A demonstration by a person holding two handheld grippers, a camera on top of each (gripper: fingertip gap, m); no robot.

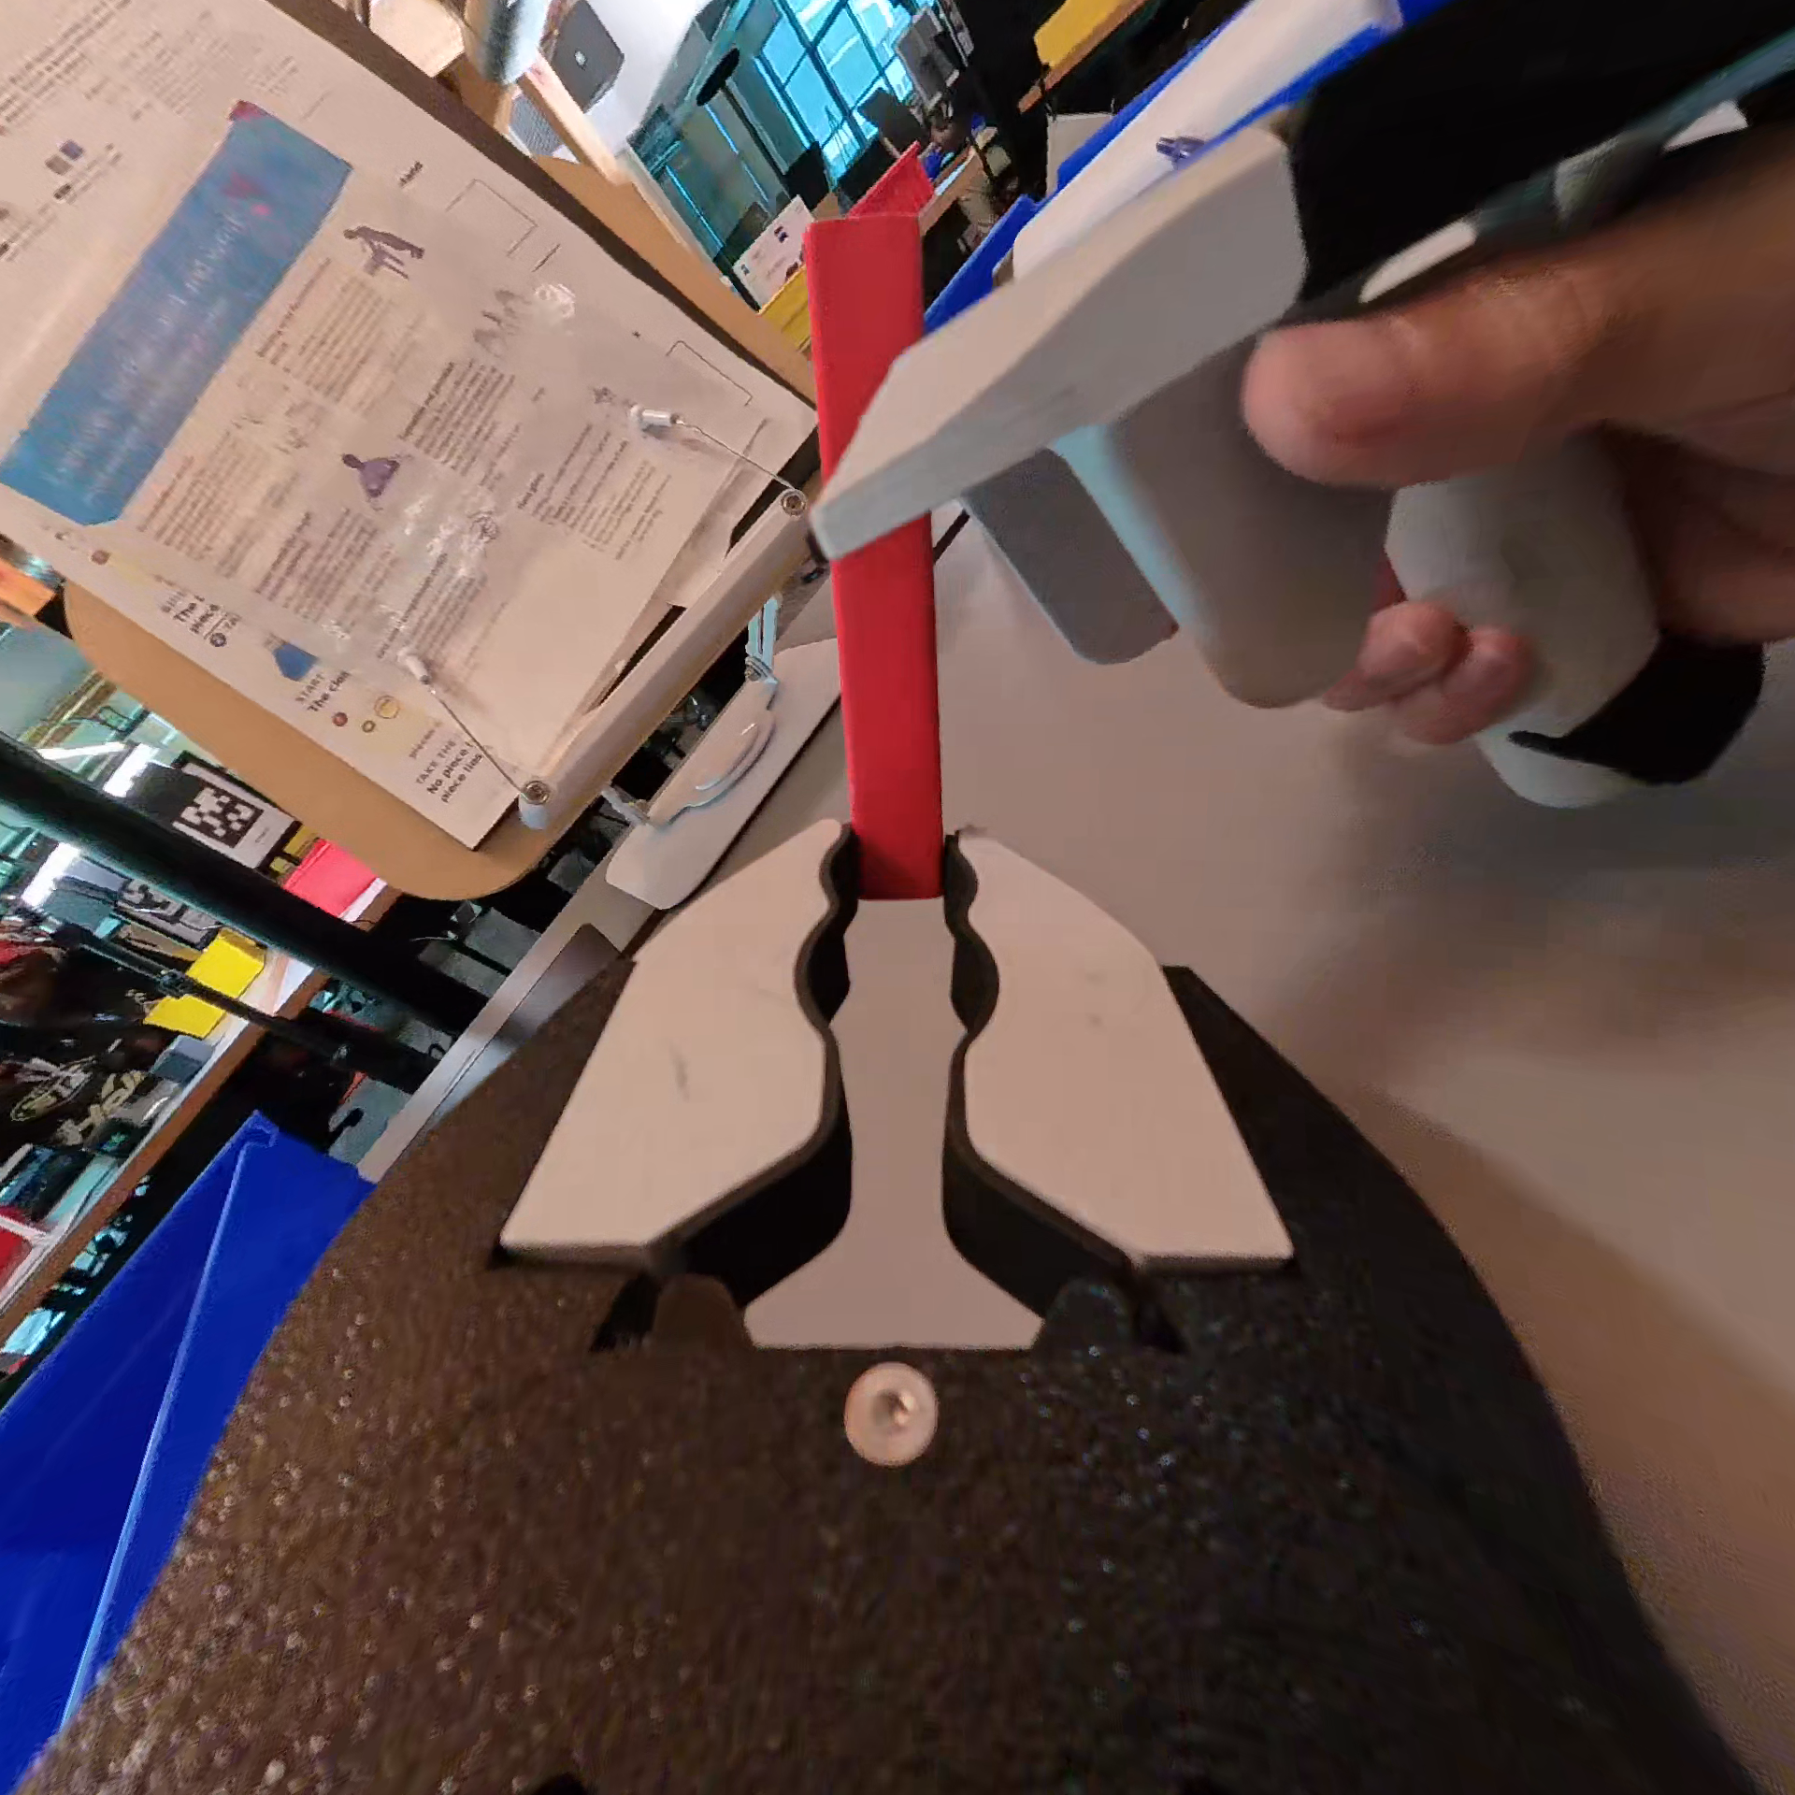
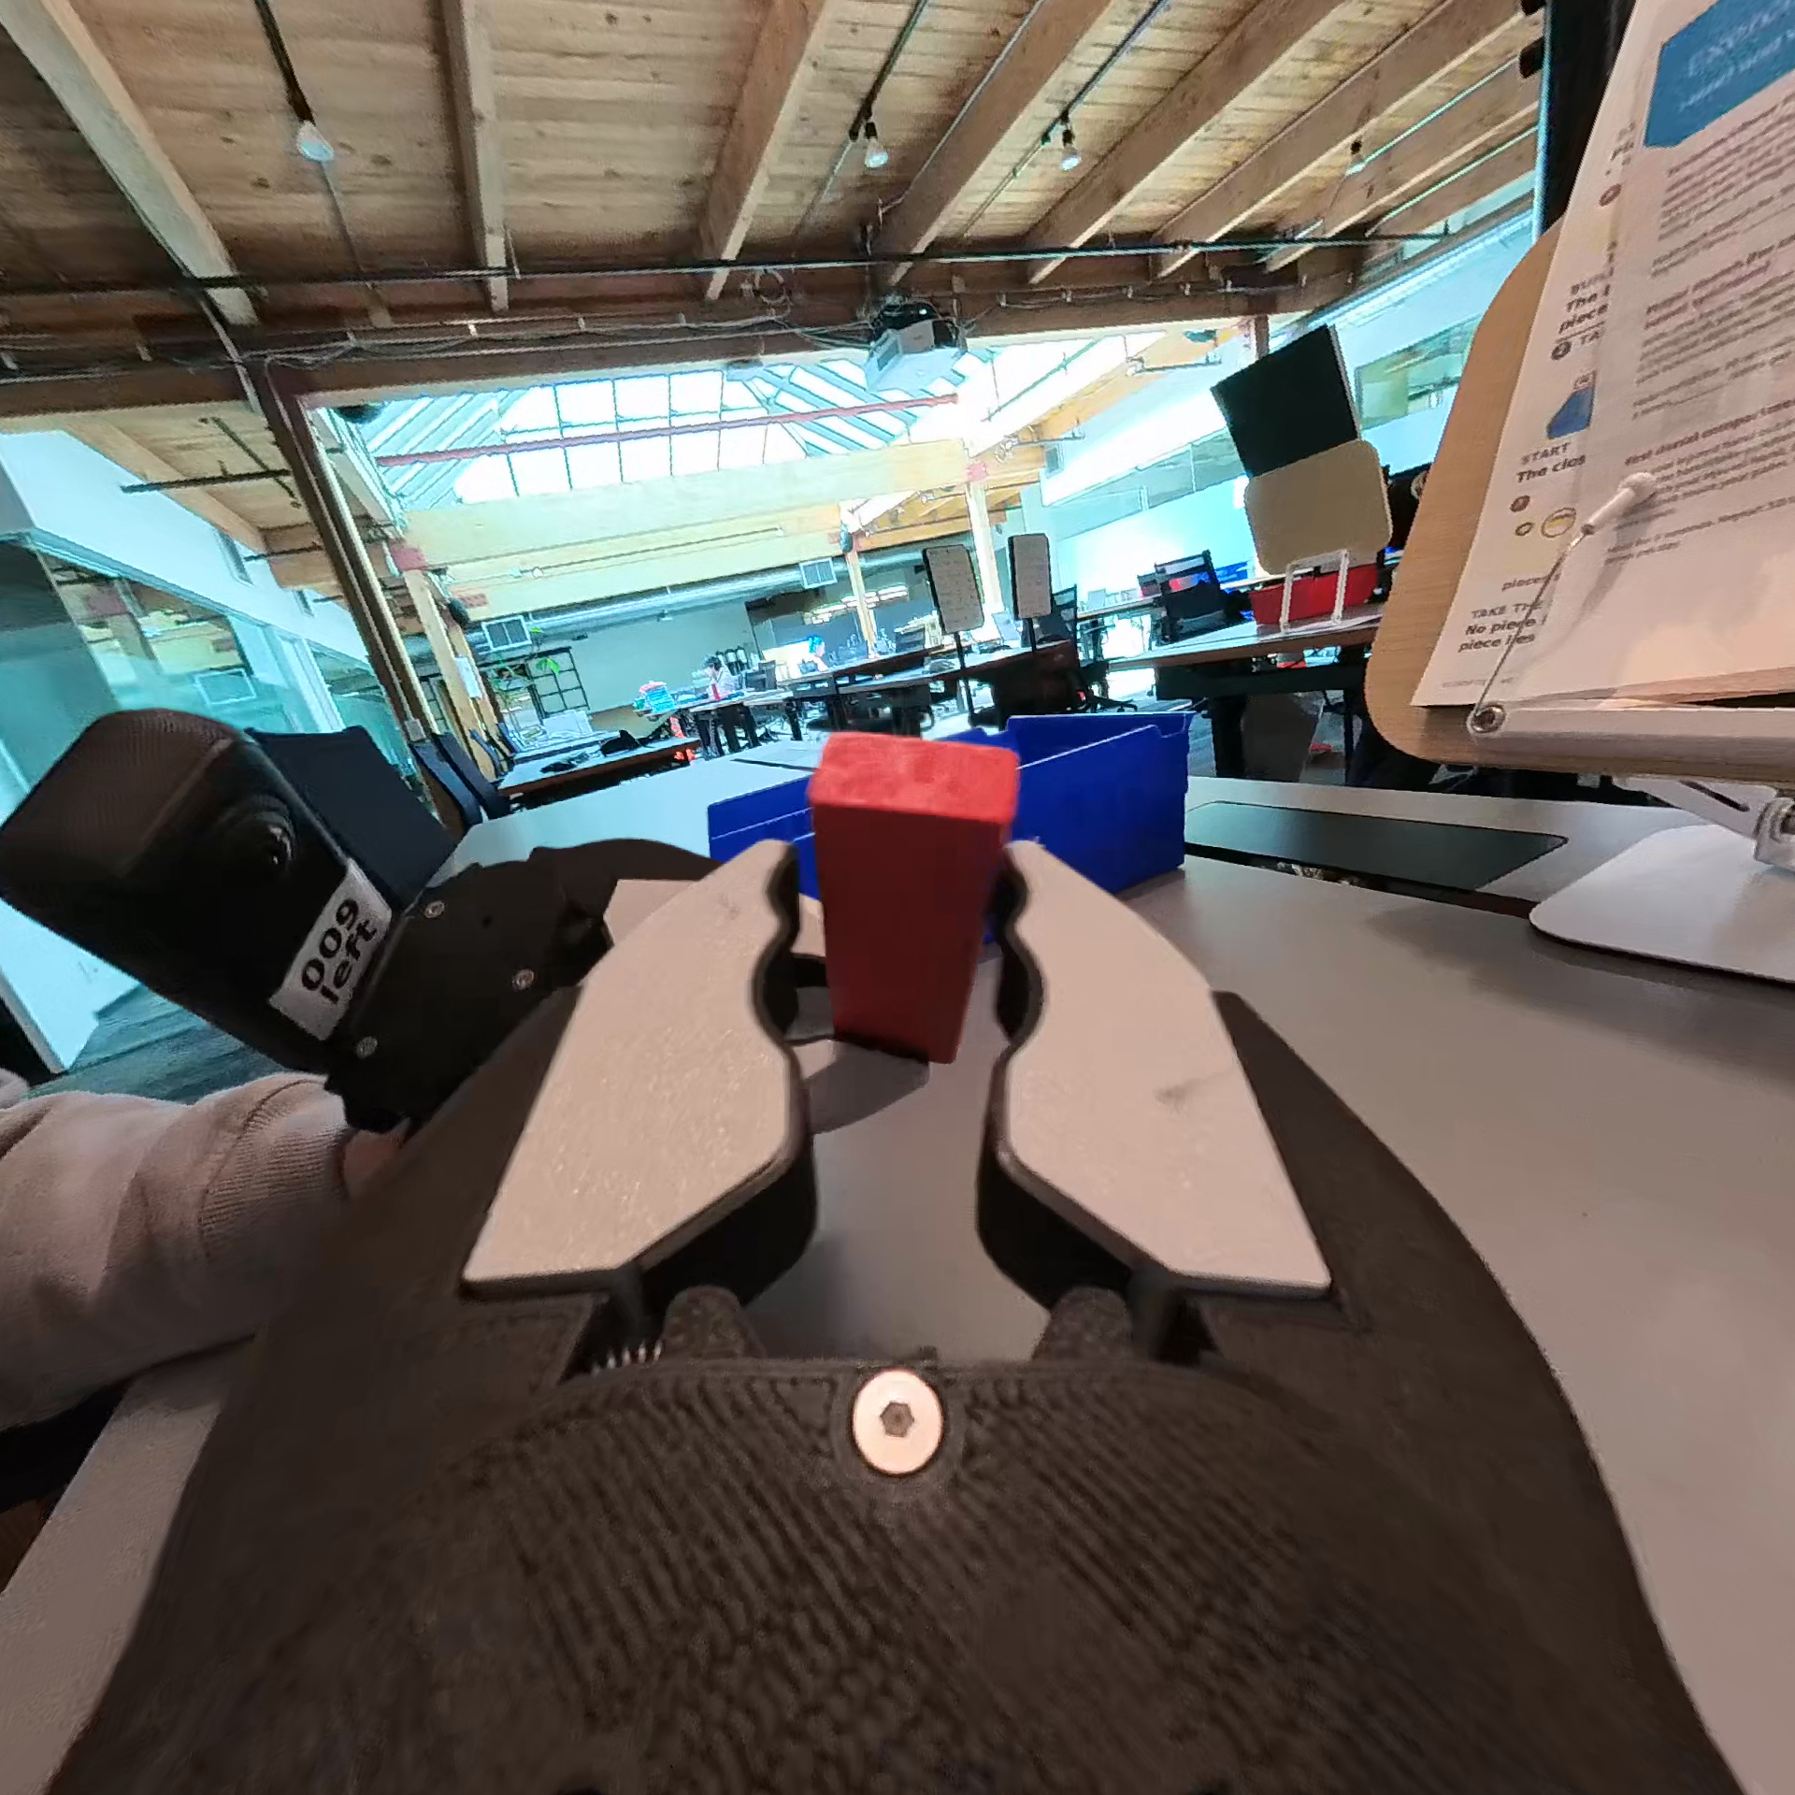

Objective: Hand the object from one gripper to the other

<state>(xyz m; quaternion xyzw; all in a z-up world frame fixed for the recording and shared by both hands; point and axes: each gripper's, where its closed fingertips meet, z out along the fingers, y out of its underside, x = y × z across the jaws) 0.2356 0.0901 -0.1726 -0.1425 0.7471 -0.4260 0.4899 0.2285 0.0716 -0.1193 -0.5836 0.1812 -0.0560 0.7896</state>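
A long red block (image 1: 879, 631) sticks out forward from my left gripper (image 1: 898, 855), which is shut on its near end. My right gripper comes in from the right in the left wrist view, with one grey finger (image 1: 1030, 389) crossing in front of the block's middle. In the right wrist view the red block (image 2: 908, 894) stands upright between the tips of my right gripper (image 2: 898, 874). The jaws straddle it with a thin gap on each side. The left gripper's black body (image 2: 194, 874) sits at the left, below the block.
A grey table (image 1: 1311, 971) lies under both grippers. A blue bin (image 2: 1098, 806) stands just behind the block, and another blue bin (image 1: 146, 1408) is at the lower left. A document stand with printed sheets (image 2: 1651, 389) and its white base (image 2: 1671, 913) are at the right. Some 5 cm of space lies between my two pairs of fingers.
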